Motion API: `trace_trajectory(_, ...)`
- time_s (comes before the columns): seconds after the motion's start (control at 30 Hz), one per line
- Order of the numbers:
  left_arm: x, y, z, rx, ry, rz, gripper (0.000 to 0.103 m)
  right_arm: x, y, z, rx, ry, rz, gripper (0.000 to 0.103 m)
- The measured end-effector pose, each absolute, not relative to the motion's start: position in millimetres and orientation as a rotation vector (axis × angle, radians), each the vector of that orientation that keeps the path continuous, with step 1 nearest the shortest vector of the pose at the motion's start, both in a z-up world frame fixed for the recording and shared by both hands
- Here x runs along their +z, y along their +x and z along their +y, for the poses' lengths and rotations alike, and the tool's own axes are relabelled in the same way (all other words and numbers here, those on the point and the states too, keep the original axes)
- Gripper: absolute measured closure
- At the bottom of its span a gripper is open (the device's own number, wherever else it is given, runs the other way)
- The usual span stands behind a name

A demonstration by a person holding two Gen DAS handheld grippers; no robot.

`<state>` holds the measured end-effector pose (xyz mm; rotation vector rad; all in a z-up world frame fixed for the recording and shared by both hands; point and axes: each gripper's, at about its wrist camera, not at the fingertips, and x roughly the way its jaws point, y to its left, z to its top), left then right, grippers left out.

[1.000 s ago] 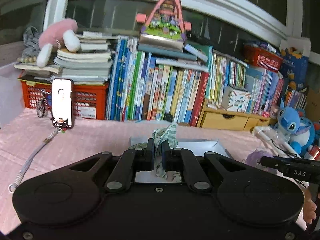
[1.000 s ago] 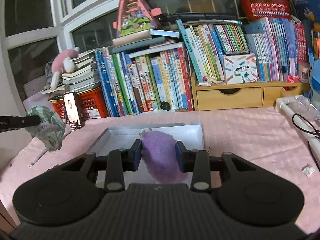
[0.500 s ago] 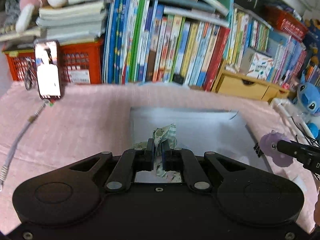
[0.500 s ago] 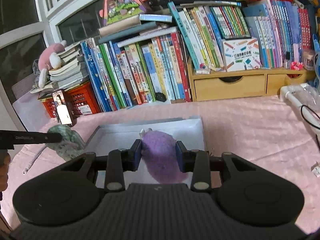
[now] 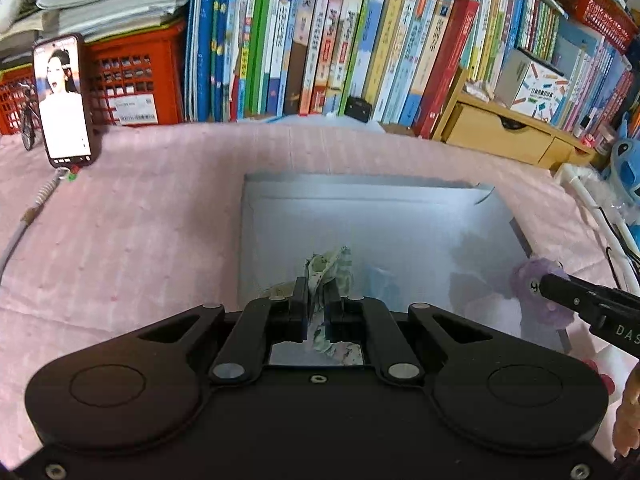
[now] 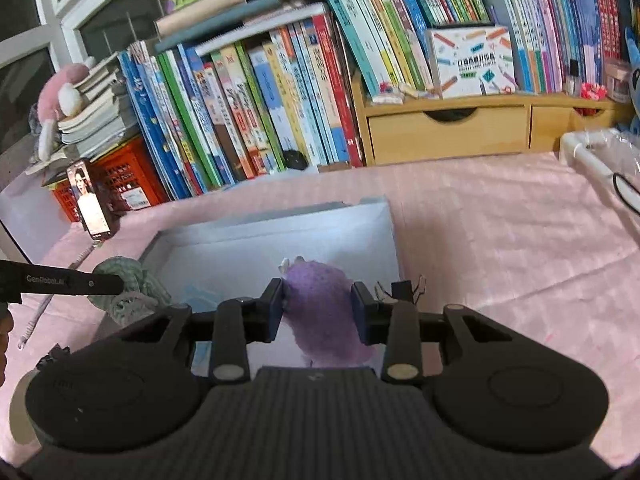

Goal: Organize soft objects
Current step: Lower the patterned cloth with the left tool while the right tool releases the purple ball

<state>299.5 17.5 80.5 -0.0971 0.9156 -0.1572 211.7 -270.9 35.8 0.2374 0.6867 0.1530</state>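
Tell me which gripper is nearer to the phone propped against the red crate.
Left. The left gripper, holding the green cloth, sits at the tray's phone-side edge; the right gripper sits farther across the tray from the phone.

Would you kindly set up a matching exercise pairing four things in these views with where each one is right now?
Things:
1. green patterned cloth
2. purple plush toy
3. phone
4. white box

Places:
A. propped upright against the red crate
B. clamped in the right gripper
C. lying open on the pink tablecloth
D. clamped in the left gripper

Pairs: 1-D, 2-B, 3-A, 4-C
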Motion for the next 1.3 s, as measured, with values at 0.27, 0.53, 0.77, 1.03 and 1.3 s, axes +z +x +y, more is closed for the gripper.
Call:
trace_trajectory(0.27,79,303,12,-0.178,-0.094,0.926,0.096,25,214,-271,0.153,0.248,0.718,0.062)
trace_trajectory(0.53,76,306,9,-0.209,-0.114,0.941,0.095,19,215,-273,0.162,0.264,0.740,0.062)
trace_trajectory(0.77,74,308,6,-0.230,-0.134,0.955,0.093,12,216,-273,0.158,0.261,0.766,0.063)
trace_trajectory(1.03,76,307,3,-0.259,-0.139,0.949,0.085,14,215,-271,0.163,0.262,0.771,0.059)
trace_trajectory(1.3,89,295,5,-0.268,-0.117,0.910,0.063,22,212,-273,0.170,0.260,0.756,0.041)
